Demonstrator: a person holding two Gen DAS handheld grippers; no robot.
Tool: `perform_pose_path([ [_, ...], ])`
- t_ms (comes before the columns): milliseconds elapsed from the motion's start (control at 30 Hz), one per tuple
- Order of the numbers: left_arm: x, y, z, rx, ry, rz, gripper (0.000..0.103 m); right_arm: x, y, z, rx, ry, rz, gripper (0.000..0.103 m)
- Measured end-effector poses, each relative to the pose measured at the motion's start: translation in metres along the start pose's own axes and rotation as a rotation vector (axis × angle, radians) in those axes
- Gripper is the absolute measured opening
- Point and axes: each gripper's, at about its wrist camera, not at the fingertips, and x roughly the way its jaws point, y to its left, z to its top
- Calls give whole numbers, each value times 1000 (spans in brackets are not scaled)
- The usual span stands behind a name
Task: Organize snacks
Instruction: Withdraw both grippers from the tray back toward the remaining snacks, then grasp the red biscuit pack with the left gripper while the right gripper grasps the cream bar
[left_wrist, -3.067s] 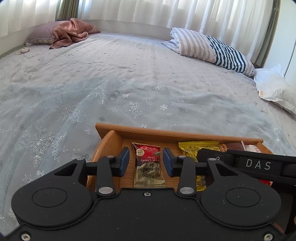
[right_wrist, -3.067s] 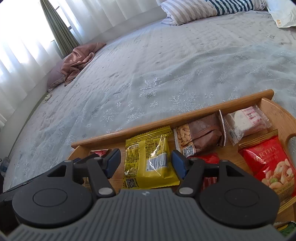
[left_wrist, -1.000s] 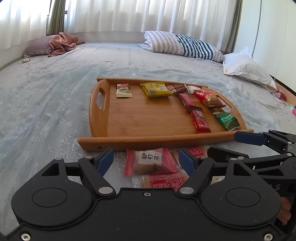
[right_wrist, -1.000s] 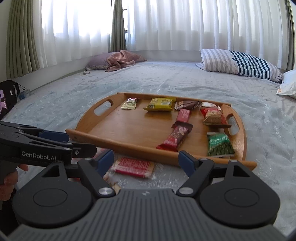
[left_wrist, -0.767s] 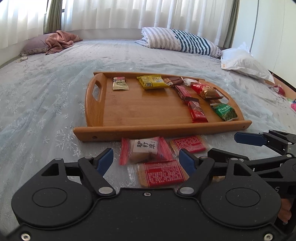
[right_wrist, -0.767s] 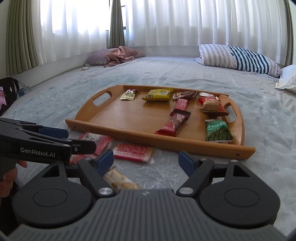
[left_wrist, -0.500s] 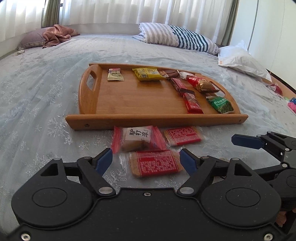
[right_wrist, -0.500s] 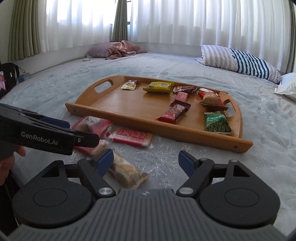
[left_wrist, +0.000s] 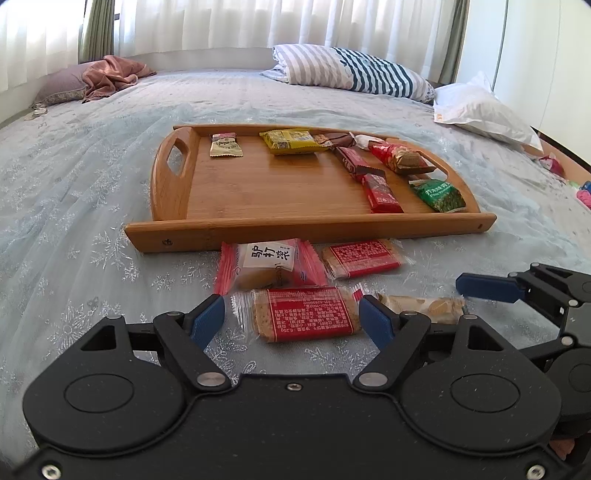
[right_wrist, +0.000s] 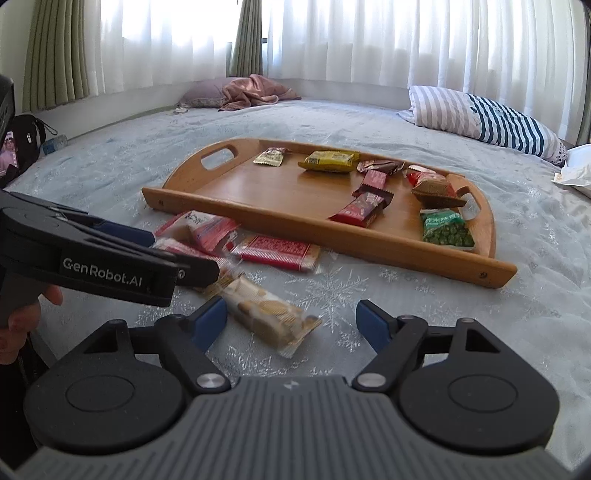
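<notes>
1. Left wrist view: my left gripper has its jaws spread wide, holding nothing. It hovers low over the bedspread, on the near side of the wooden tray.
2. Same view, loose snacks relative to the tray: the red-label cracker pack lies between my left fingertips, well short of the tray's near rail. The pink wrapped cake sits just beside that rail, and a second red-label pack is right of it, also just off the rail.
3. A clear biscuit pack lies right of the cracker pack, near the blue tip of my right gripper, which comes in from the right edge.
4. On the tray: cherry-drop sachet and yellow packet along the far rail, two red bars and a green pea bag toward the right end.
5. Right wrist view: my right gripper is also wide open and empty, over the bedspread near the tray's front rail.
6. The clear biscuit pack lies just ahead of my right gripper's left finger, apart from the tray. The left gripper crosses in from the left over the pink cake; the second red-label pack sits just off the rail.
</notes>
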Motion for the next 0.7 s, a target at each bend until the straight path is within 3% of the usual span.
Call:
perform_pose_path([
  [333,0,-5,-5,29,-5,2,78,-1,1,-1,17,-9,18,75],
  [533,0,-6,-5,30,-4,2,79,-5,1,-2,27,-24,3,53],
  [700,1,-6,-6,34,-8,6,79,-9,-6,-3,57,-26,-19,41],
])
